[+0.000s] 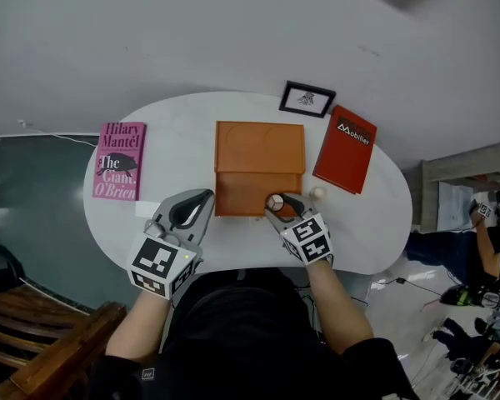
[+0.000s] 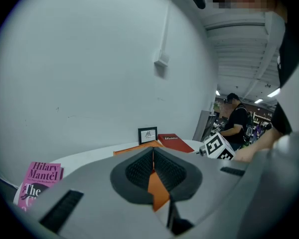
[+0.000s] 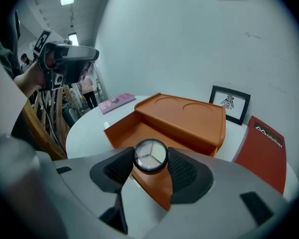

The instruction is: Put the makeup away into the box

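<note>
An orange box [image 1: 259,153] lies in the middle of the white oval table [image 1: 375,232], its lower tray [image 3: 134,129] open toward me. My right gripper [image 1: 277,203] hovers over the tray's front edge, shut on a small round makeup compact [image 3: 150,156] with a black rim and pale three-part face. A small beige round item [image 1: 317,193] sits on the table just right of the box. My left gripper [image 1: 202,200] is held left of the box's front corner; its pads [image 2: 162,169] meet with nothing between them. The box [image 2: 138,147] shows behind them.
A pink book [image 1: 119,160] lies at the table's left end, and a red book [image 1: 345,148] lies right of the box. A small black picture frame [image 1: 307,98] stands behind. A wooden chair [image 1: 42,323] is at my lower left. People stand far right [image 2: 235,119].
</note>
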A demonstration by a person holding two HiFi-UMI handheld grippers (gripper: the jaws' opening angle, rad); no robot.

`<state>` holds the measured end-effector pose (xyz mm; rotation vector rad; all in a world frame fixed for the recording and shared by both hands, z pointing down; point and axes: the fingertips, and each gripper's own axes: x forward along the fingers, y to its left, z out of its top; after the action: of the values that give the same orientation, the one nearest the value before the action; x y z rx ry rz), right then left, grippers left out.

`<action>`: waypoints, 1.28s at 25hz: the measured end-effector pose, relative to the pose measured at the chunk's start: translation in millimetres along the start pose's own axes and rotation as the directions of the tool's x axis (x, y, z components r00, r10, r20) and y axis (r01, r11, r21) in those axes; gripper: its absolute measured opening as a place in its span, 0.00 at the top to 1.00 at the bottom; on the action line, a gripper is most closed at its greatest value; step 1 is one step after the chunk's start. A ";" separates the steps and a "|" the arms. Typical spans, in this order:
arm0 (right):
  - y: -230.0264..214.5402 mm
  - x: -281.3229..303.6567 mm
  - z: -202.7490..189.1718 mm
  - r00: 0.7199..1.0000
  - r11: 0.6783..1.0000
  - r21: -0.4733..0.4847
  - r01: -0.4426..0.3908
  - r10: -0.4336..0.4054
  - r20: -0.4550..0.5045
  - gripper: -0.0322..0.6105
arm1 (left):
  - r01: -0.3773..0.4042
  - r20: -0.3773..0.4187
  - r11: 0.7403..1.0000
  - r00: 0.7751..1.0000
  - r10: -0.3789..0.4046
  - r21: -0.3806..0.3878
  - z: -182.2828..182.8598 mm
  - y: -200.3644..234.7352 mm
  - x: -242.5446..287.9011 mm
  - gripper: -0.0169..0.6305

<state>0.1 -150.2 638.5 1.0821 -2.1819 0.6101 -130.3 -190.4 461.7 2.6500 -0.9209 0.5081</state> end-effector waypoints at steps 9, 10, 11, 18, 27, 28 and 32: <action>-4.1 16.0 -19.0 0.991 0.999 -0.032 -0.029 0.025 -0.134 0.61 | -0.076 -0.006 0.996 0.997 0.076 -0.044 -8.5 12.3 -6.7 0.95; -4.9 17.5 -19.6 0.989 0.999 -0.026 -0.031 0.027 -0.148 0.61 | -0.084 -0.004 0.995 0.996 0.084 -0.048 -9.4 13.1 -8.3 0.95; -5.7 19.0 -20.3 0.986 0.999 -0.020 -0.032 0.028 -0.164 0.61 | -0.090 -0.003 0.995 0.996 0.090 -0.052 -10.3 13.7 -9.7 0.95; -7.8 34.7 -25.4 0.961 0.999 -0.031 -0.021 0.012 -0.278 0.60 | -0.108 0.022 0.992 0.994 0.110 -0.070 -10.6 11.0 -20.6 0.95; -5.7 34.3 -23.4 0.964 0.999 -0.010 -0.031 0.027 -0.265 0.60 | -0.116 0.042 0.989 0.992 0.120 -0.090 -15.1 9.0 -35.9 0.95; -5.1 33.7 -22.2 0.967 0.999 -0.009 -0.033 0.030 -0.255 0.60 | -0.114 0.045 0.989 0.992 0.119 -0.090 -15.1 9.0 -37.1 0.95; -2.5 26.8 -17.0 0.981 0.998 0.043 -0.036 0.044 -0.189 0.60 | -0.107 0.057 0.990 0.992 0.112 -0.087 -14.6 8.6 -41.9 0.95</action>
<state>-5.1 -155.1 669.6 0.9604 -2.0382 0.7461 -169.9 -168.8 458.7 2.5632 -1.0862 0.4052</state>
